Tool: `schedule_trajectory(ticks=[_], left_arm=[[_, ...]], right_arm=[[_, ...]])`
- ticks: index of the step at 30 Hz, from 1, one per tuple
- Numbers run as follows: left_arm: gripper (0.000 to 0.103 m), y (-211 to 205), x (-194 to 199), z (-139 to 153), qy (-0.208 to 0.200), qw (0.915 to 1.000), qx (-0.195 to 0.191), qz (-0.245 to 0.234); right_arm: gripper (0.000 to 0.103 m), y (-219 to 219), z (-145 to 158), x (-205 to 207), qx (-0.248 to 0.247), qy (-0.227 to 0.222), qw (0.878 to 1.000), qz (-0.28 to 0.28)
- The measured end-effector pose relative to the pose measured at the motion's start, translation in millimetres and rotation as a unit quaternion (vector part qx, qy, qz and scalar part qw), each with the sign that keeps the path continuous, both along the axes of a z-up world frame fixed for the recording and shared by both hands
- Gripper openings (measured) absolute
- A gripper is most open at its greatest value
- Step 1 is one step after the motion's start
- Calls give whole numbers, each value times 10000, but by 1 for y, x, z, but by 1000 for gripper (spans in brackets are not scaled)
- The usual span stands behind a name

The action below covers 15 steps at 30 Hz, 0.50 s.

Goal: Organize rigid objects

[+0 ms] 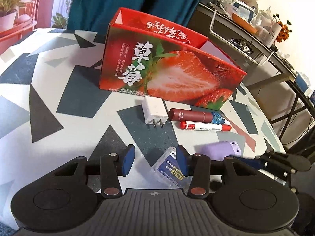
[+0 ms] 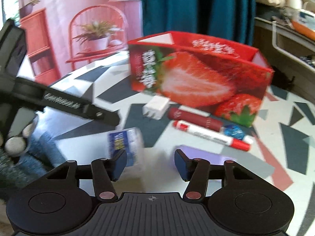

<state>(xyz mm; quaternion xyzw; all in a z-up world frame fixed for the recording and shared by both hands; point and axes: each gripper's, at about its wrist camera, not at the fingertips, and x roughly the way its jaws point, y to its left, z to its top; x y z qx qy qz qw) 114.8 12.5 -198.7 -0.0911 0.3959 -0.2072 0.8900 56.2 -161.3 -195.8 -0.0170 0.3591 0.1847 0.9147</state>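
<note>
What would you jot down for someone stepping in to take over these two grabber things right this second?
Left gripper: open, empty, low over the table, fingers either side of the clear plastic case.
Right gripper: open, empty, close to the purple block.
Strawberry box: stands open-topped at the back of the patterned table; its inside is not visible.
In front of it, all loose: white charger plug, dark red tube, red-and-white marker, blue-capped item.
Done: nothing that shows.
Left: probably everything, likely into the box, nearest pieces first.
</note>
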Motion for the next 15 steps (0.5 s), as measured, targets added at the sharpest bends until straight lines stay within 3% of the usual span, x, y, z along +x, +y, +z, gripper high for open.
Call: schedule_trajectory(ticks=[5,15], left_arm=[[49,6,4,-5,129,9997,-183,71],[49,11,9,-16,216,9990,-399,-52]], right_arm=[[50,17,-9,1,-92,234,9992,318],[51,23,-21,8,-209,502,9980,330]])
